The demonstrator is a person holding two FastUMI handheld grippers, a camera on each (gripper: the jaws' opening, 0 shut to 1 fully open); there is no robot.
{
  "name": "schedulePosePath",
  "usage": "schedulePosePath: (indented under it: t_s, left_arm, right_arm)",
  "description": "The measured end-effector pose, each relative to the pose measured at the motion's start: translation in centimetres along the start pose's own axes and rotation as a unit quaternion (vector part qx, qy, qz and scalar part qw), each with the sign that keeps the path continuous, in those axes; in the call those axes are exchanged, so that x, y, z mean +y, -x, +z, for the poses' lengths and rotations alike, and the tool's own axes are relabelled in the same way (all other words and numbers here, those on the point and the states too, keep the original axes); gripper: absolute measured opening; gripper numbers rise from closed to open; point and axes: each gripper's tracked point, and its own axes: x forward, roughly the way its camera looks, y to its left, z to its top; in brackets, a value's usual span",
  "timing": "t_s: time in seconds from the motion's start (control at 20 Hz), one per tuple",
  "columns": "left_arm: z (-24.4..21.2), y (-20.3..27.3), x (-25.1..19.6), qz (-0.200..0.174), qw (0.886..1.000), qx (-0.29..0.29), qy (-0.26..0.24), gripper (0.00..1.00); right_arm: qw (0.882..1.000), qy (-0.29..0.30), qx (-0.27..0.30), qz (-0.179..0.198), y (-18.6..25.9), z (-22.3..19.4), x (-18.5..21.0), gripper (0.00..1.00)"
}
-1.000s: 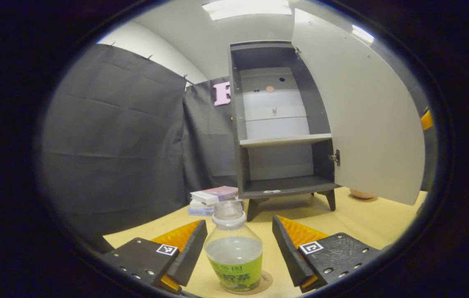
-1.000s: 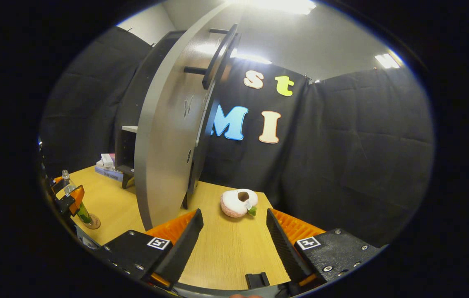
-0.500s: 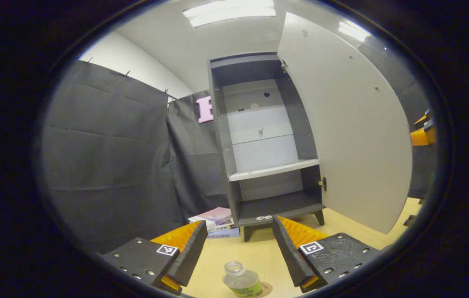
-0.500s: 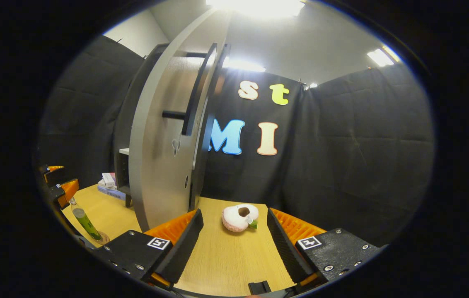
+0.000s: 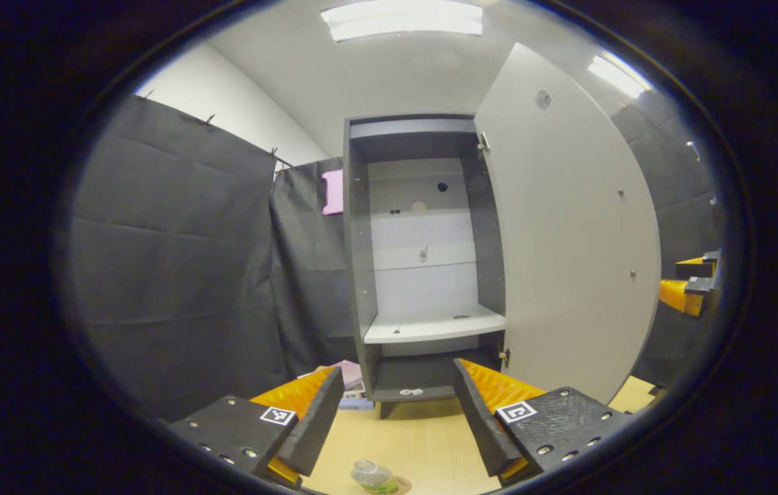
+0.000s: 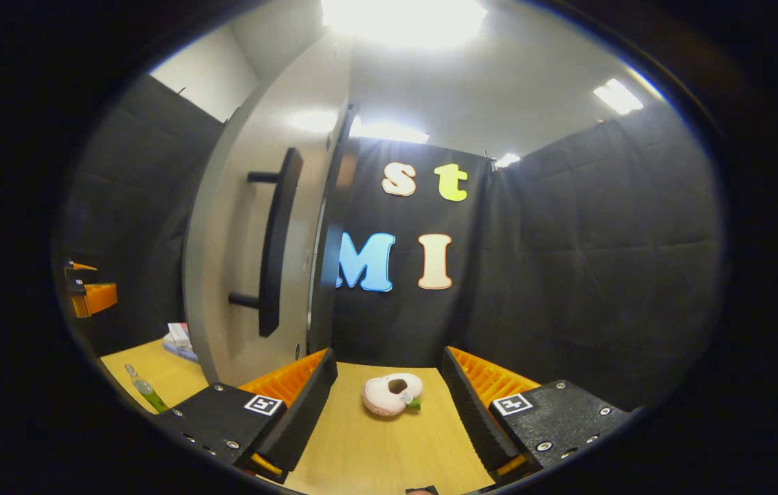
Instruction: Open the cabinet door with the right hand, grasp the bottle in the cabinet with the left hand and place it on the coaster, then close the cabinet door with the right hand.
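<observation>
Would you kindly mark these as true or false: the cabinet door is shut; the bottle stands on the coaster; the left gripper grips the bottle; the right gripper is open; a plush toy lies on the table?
1. The cabinet door is shut. False: it stands wide open.
2. The bottle stands on the coaster. True.
3. The left gripper grips the bottle. False: it is open, above the bottle.
4. The right gripper is open. True.
5. A plush toy lies on the table. True.
</observation>
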Motion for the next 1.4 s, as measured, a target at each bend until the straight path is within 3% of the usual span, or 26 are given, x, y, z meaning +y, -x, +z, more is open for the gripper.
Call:
schedulePosePath:
  t_s: [0.15, 0.35, 0.5, 0.6, 0.65, 0.85, 0.9, 0.95, 1.0, 1.05, 1.1, 1.2, 1.3, 1.4]
  left_arm:
    - [0.9, 0.3, -0.7, 0.002, 1.000, 0.025, 0.005, 0.90]
    - [1.9, 0.0, -2.3, -0.013, 0.999, 0.031, -0.026, 0.90]
    - [3.9, -0.4, -3.2, -0.028, 0.998, 0.013, -0.052, 0.90]
    - [4.4, -0.2, -3.4, -0.035, 0.997, 0.008, -0.061, 0.90]
    - [4.6, -0.4, -3.3, -0.037, 0.997, 0.003, -0.061, 0.85]
    - [4.9, -1.8, -2.1, -0.043, 0.998, -0.006, -0.042, 0.90]
    - [5.0, -2.1, -1.7, -0.039, 0.999, -0.010, -0.036, 0.82]
    - [5.3, -2.2, -1.0, -0.029, 0.999, -0.015, -0.034, 0.97]
    - [5.7, -2.3, -0.3, -0.018, 0.999, -0.021, -0.042, 0.97]
    - [6.2, -2.6, -0.1, -0.015, 0.998, -0.032, -0.047, 0.84]
    - [6.5, -2.8, -0.2, -0.020, 0.998, -0.037, -0.047, 0.97]
    - [6.4, -3.2, -0.1, -0.021, 0.998, -0.039, -0.043, 0.98]
    - [5.8, -3.7, 0.9, -0.015, 0.998, -0.032, -0.047, 0.82]
    - [5.0, -4.4, 1.7, -0.013, 0.998, -0.024, -0.049, 0.90]
  right_arm:
    - [0.998, -0.059, 0.010, 0.033, -0.1, 1.7, 1.4, 0.95]
    - [0.997, -0.040, 0.006, 0.059, 0.7, 3.3, 3.5, 0.95]
    - [0.999, -0.009, -0.003, 0.045, 0.7, 4.3, 3.7, 0.92]
    - [0.999, -0.025, -0.005, 0.040, 1.0, 4.5, 4.2, 0.91]
    - [0.998, -0.032, -0.001, 0.046, 0.9, 4.2, 4.7, 0.91]
    - [0.998, -0.034, 0.009, 0.058, 1.2, 4.4, 6.4, 0.91]
    - [0.997, -0.032, 0.010, 0.065, 1.3, 4.5, 6.9, 0.89]
    - [0.996, -0.033, 0.013, 0.077, 1.2, 4.5, 7.7, 0.91]
    - [0.995, -0.036, 0.020, 0.091, 1.1, 4.4, 8.4, 0.91]
    - [0.994, -0.037, 0.025, 0.103, 1.2, 4.3, 9.4, 0.91]
    - [0.992, -0.035, 0.029, 0.115, 1.3, 4.4, 10.2, 0.91]
    - [0.991, -0.023, 0.028, 0.131, 1.3, 4.8, 11.5, 0.92]
    - [0.989, -0.015, 0.025, 0.146, 1.3, 4.9, 13.1, 0.91]
    - [0.987, -0.016, 0.027, 0.160, 1.4, 4.6, 14.9, 0.92]
